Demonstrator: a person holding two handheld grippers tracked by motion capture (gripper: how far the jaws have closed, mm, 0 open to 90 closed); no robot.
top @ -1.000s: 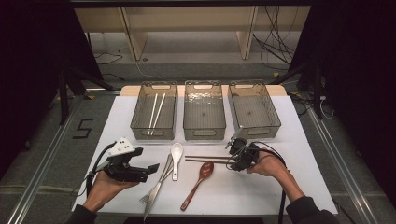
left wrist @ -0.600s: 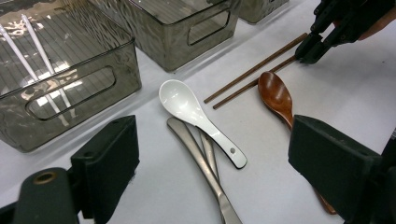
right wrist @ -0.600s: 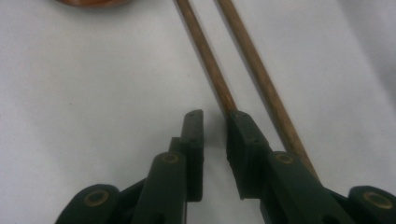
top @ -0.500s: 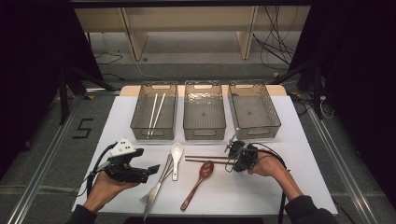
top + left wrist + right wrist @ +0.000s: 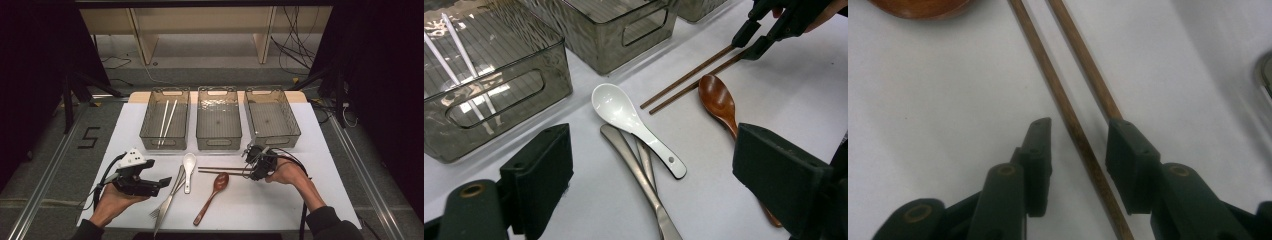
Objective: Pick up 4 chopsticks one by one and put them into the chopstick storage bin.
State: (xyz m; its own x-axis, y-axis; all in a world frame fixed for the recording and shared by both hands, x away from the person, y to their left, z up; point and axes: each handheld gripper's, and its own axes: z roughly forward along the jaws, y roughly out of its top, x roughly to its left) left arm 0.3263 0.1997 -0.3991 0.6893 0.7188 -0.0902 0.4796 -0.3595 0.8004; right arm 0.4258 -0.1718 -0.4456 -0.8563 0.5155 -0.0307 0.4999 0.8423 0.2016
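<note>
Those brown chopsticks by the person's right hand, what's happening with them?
A person holds a claw in each hand at a white table. The right claw is down at the brown chopsticks; its jaws have just been opening, one stick lies between them, and the other runs under a jaw. The left claw rests open near the forks, holding nothing.

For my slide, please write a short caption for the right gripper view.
Right gripper, jaws open, straddling one of two brown chopsticks lying on the white table.

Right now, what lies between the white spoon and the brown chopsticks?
Nothing: in the left gripper view, bare table separates the white spoon from the brown chopsticks.
</note>
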